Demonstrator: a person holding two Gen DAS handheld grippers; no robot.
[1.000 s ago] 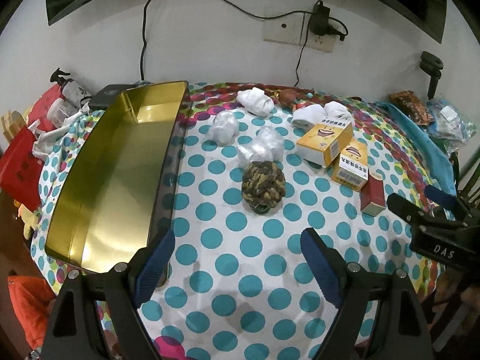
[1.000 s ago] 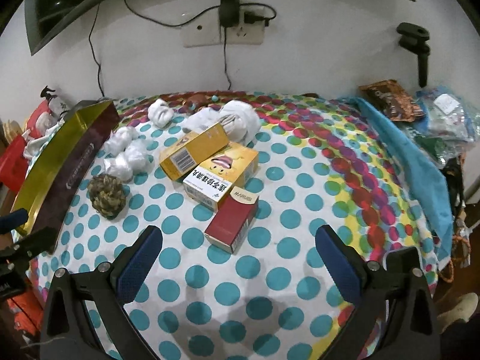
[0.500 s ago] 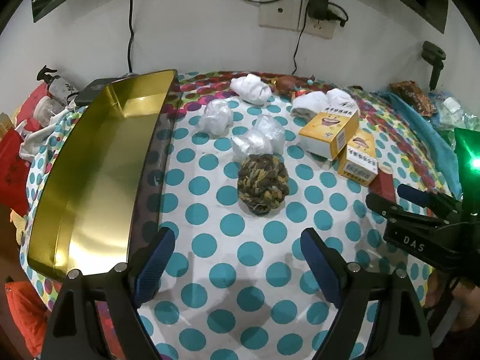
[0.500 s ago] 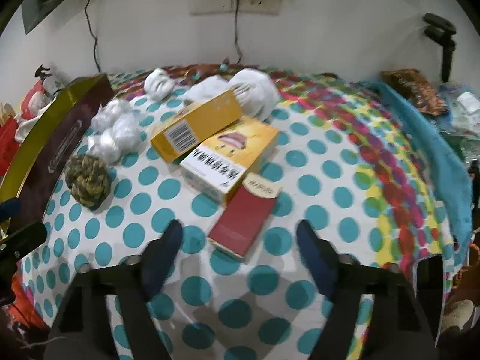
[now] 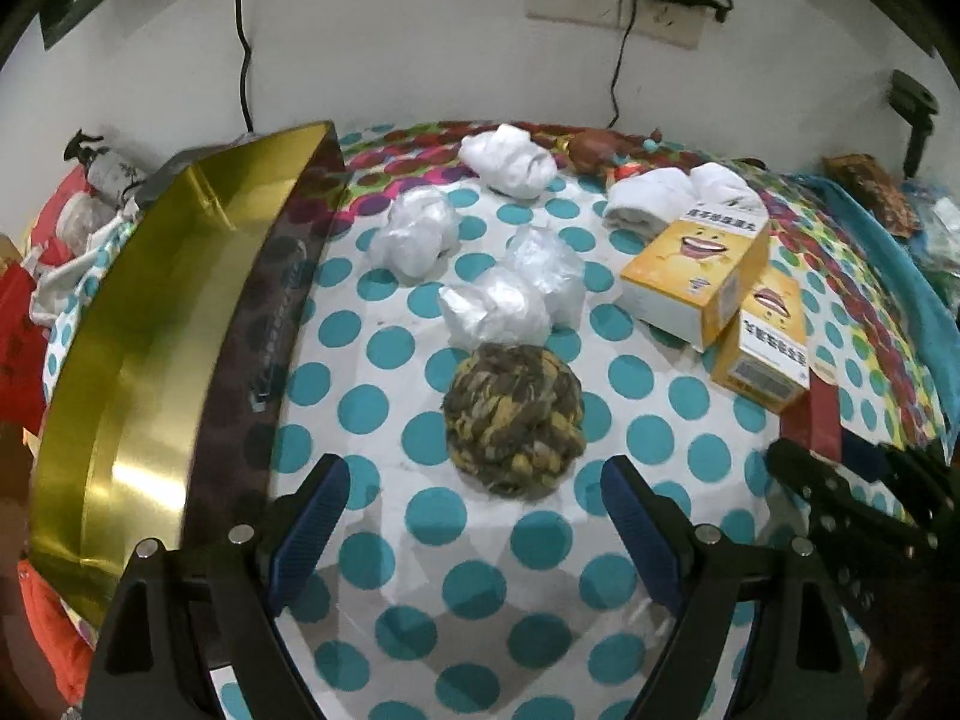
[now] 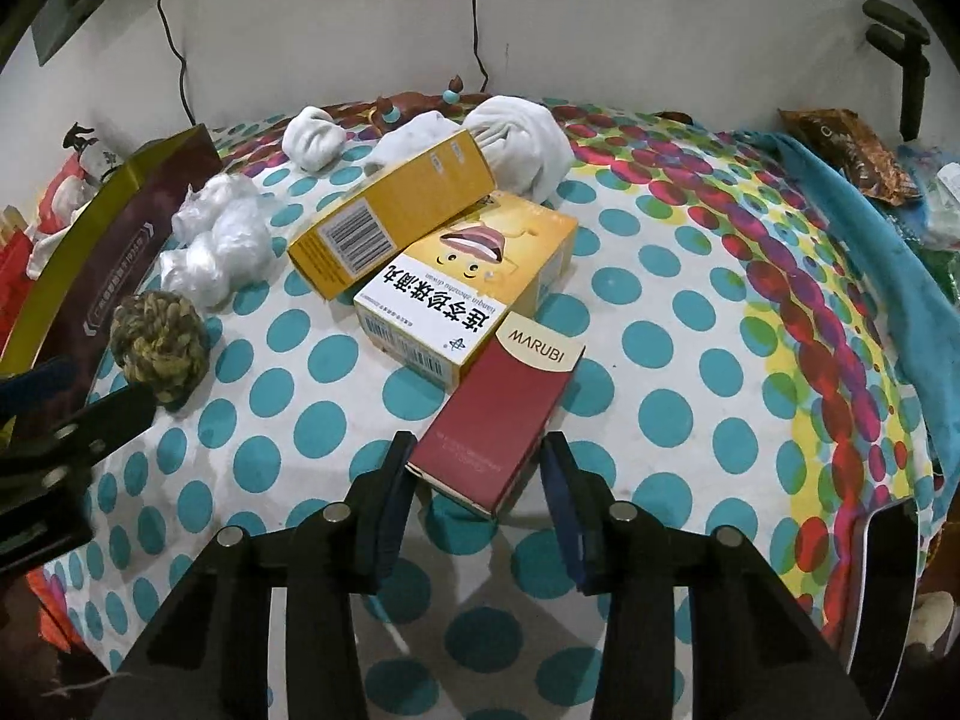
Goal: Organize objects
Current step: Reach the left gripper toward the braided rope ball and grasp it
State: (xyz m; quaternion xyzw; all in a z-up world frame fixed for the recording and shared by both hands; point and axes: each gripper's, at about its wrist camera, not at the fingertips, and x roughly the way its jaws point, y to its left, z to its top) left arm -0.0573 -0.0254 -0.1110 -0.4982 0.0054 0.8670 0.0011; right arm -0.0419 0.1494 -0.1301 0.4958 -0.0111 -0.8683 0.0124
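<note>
- right gripper (image 6: 477,465) has its jaws closing around the near end of the red box (image 6: 495,414); pads look just shy of touching, hard to tell for sure
- that box leans on a yellow carton (image 6: 465,300) on the dotted cloth (image 6: 660,330)
- left gripper (image 5: 474,507) is wide apart, nothing in it, rope ball (image 5: 515,417) just ahead
- gold tray (image 5: 138,360) sits left of the ball

left gripper (image 5: 474,510): black angular frame, round silver screws seen at the finger bases
left fingers (image 5: 312,516): blue pads are fitted
right gripper (image 6: 477,480): black frame, silver screws
right fingers (image 6: 561,498): dark blue pads are fitted
</note>
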